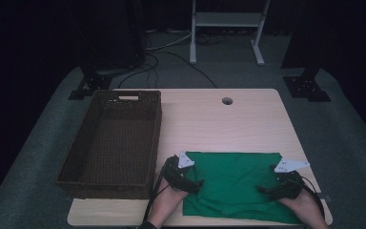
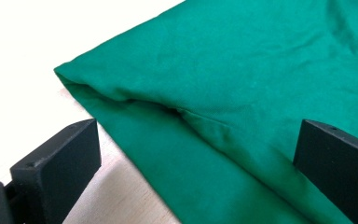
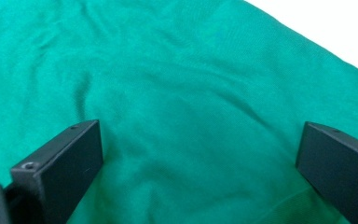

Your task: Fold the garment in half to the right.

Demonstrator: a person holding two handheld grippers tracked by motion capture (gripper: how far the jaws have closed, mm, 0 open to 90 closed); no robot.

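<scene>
Both the left gripper [image 1: 196,182] and right gripper [image 1: 263,190] (jaws wide apart, holding nothing) may pinch only the top layer of the green cloth [image 1: 233,183] near the table's [image 1: 248,119] front edge.

One green cloth [image 1: 233,183], one wicker basket [image 1: 112,143], one table [image 1: 228,119] and two tools.

Each claw was a chunky black unit. The left claw [image 1: 198,185] and right claw [image 1: 263,191] both carried a pale grey three-cornered plate on top, marked with small dark dots. A black cable trailed from each toward the tabletop's near edge. In the gripper views the jaws were matte black rectangular blocks, each with a small screw hole near its tip.
</scene>
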